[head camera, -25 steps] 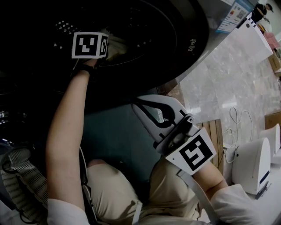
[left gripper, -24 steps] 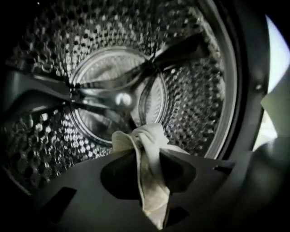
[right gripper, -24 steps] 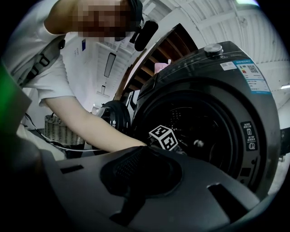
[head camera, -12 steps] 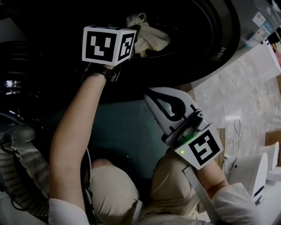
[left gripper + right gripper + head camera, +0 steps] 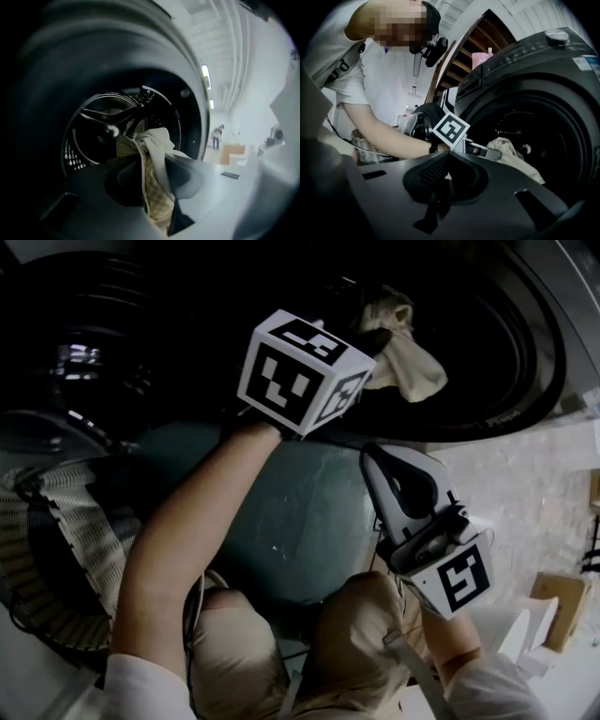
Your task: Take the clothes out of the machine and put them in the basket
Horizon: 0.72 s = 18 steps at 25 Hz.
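Head view: the left tongs [image 5: 377, 334] are held up at the dark round mouth of the washing machine [image 5: 525, 381], clenched on a pale cloth [image 5: 411, 360] that hangs from their tips just in front of the opening. The marker cube [image 5: 300, 371] sits on top of them, with the person's bare forearm [image 5: 192, 540] running down behind it. The right tongs [image 5: 373, 457] are lower and nearer the person, pointing up toward the machine's front, well apart from the cloth. A woven basket [image 5: 66, 540] stands at the person's left, below the open door, and the cloth is not in it. The person's bent knees [image 5: 352, 634] fill the bottom of the picture.

Left gripper view: the jaws are pressed on the cloth, which is bunched between them, cream on one side and finely checked on the other, and rises a little above the tips. Behind it lies the shiny drum [image 5: 101, 124] with its perforated wall.

Right gripper view: the jaws of the right tongs stand together with nothing between them. Beyond them the left tongs hold the cloth at the lower edge of the machine's opening. The basket shows at the left behind the person's arm, and a pink bottle [image 5: 480, 58] stands on top of the machine
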Motion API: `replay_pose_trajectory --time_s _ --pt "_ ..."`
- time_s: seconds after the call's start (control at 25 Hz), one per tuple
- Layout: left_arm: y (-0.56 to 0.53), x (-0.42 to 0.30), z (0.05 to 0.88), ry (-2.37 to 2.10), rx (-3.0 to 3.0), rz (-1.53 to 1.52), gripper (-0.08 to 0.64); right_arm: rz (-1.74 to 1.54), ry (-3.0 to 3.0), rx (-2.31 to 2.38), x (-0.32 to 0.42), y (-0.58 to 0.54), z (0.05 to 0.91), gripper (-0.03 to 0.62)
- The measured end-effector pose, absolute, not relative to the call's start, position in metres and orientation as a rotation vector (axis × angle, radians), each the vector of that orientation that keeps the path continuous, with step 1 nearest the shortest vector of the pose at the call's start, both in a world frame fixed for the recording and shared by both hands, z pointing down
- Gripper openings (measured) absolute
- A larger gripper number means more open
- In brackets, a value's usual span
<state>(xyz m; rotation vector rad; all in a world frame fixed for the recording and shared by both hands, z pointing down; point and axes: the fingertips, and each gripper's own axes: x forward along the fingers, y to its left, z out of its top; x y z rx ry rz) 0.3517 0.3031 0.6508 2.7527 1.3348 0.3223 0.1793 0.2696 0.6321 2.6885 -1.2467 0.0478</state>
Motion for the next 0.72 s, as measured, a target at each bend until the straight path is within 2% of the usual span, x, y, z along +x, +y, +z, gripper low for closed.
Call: replay_pose_trajectory --time_s 0.24,0.72 --pt "0.269 0.314 0.622 1.407 2.563 0.358 0.11 0.086 -1.255 2.688 0.183 0.223 0.566 0.014" --pt "0.197 0.231 0.535 1.318 2.51 0.472 0.11 0.265 -1.434 2.526 0.145 0.145 0.441 0.014"
